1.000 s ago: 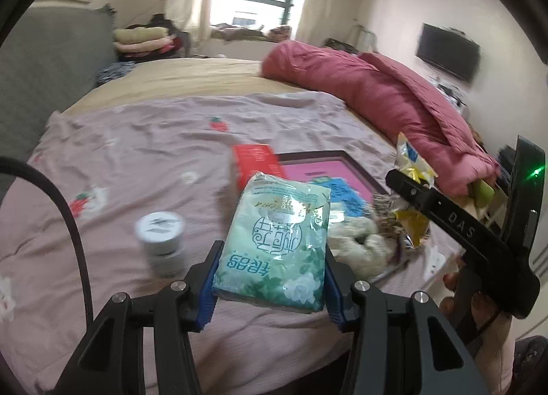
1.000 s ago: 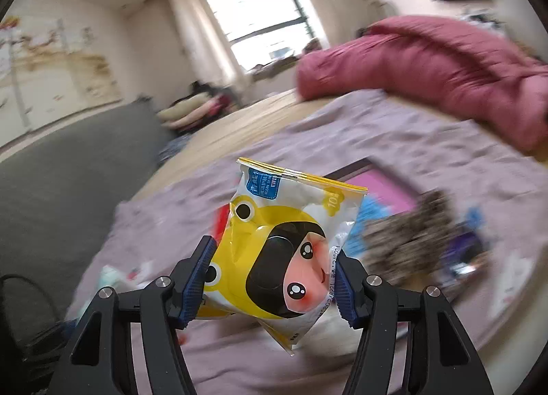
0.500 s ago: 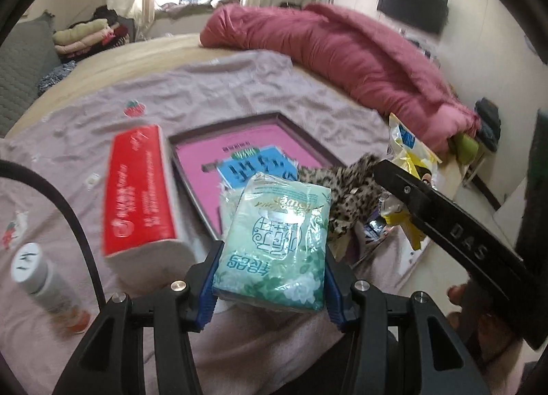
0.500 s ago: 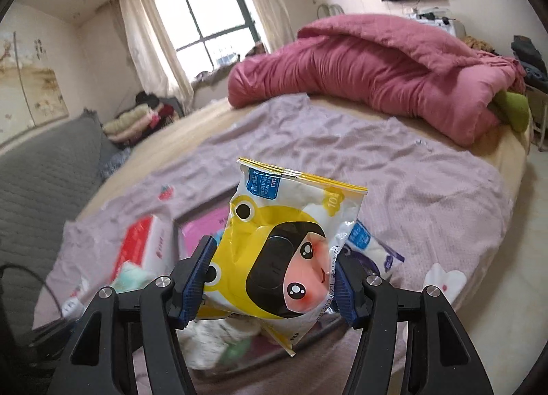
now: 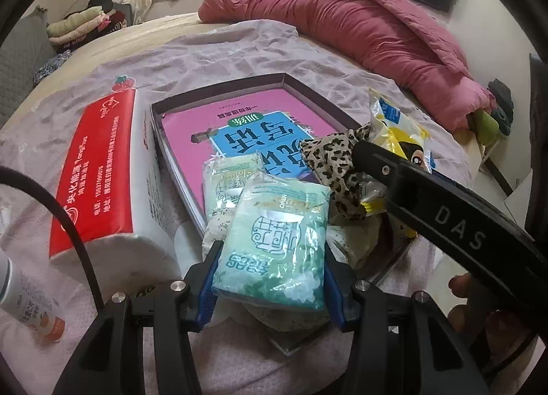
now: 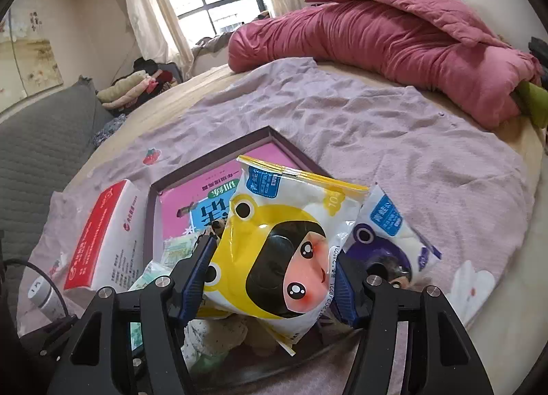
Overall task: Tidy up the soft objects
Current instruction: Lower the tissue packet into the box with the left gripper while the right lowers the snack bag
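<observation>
Two grippers, both loaded. Left gripper (image 5: 269, 280) is clamped on a green tissue pack (image 5: 274, 244), blue pads pressed to its sides, pack held just above the near end of the tray (image 5: 219, 90). Right gripper (image 6: 274, 278) is clamped on a yellow snack bag (image 6: 284, 247), bag upright btwn the pads, over the tray's near right part; from the left cam the same gripper shows as a black bar marked DAS crossing the right side, w/ the bag poking out past it. Tray sits on a lilac sheet (image 6: 394, 127) on the bed; inside it lie a pink book (image 5: 239, 121), a 2nd green tissue pack (image 5: 229, 179) just beyond the held one, a leopard-print cloth (image 5: 332, 158) at the right, and a pale speckled cloth (image 6: 212, 336) under the held items. Purple snack bag (image 6: 387, 234) lies at the tray's right edge, just beside the yellow one. Red-and-white tissue brick (image 5: 99, 169) lies left of the tray, touching or nearly touching its wall, can't tell which. White bottle (image 5: 20, 295) lies on the sheet at far left. Pink duvet (image 6: 394, 32) is bunched along the far side of the bed, well apart from the tray.
</observation>
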### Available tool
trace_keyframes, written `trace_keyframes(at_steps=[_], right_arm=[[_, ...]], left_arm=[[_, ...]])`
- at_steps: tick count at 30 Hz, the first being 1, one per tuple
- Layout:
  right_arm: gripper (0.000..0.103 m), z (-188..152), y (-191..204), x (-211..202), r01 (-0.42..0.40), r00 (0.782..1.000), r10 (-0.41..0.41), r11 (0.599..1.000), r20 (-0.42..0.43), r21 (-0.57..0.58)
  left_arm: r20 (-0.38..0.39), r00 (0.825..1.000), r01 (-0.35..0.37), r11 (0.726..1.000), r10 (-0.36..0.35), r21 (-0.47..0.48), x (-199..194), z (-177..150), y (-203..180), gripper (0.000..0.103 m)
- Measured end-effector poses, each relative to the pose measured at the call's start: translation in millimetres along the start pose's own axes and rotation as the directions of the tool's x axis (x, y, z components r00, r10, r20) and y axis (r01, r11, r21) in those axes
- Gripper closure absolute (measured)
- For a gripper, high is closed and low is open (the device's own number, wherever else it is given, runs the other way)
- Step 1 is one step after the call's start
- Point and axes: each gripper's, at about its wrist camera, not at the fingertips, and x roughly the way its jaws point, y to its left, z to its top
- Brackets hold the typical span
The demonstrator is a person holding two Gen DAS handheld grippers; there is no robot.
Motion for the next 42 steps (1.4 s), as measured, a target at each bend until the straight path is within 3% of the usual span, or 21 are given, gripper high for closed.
trace_keyframes(at_steps=[5,10,20,24,31,35,38,42], right_arm=[[0.039,1.2,3.8,13.5,0.013,1.0,-0.013,1.0,-0.006,-0.024],[0.039,3.1,-6.1,29.5,-0.002,1.0,0.002,1.0,-0.03,0.023],[0.036,4.8,-8.5,25.2,-0.024,1.0,0.024,0.999,-0.007,0.035],[0.029,3.9,-4.6,17.3,-0.018,1.0,0.017,1.0,0.022,0.021],[0.028,3.2,-0.2,6.6,0.025,0.998,-0.025,1.0,0.05,0.001],[0.028,3.1,-3.4,-10.2,0.07,0.991,-0.072,0.997,0.115,0.022],[0.026,4.8,-12.2,-20.9,0.051,0.985,-0.059,0.997,0.16,0.053],[0.026,4.3,-20.3,-24.2,0.045,0.986,-0.059,0.995,0.155,0.09]], left_arm=[[-0.004,1.0,-0.005,1.0,0.005,-0.014,8.1,5.5,3.7,0.051],[-0.011,1.0,-0.006,1.0,0.005,-0.026,13.0,9.9,6.2,0.051],[-0.006,1.0,-0.002,1.0,0.002,-0.028,12.3,9.4,7.8,0.05],[-0.005,1.0,-0.006,1.0,0.006,-0.021,11.1,9.5,6.8,0.05],[-0.007,1.0,-0.01,1.0,0.01,-0.018,11.9,10.8,5.5,0.049],[-0.015,1.0,-0.001,1.0,0.001,-0.025,12.5,12.0,6.1,0.049],[-0.017,1.0,0.01,0.999,-0.01,-0.03,11.6,12.7,7.2,0.048],[-0.02,0.999,0.032,0.999,-0.033,-0.041,10.1,13.8,8.3,0.046]])
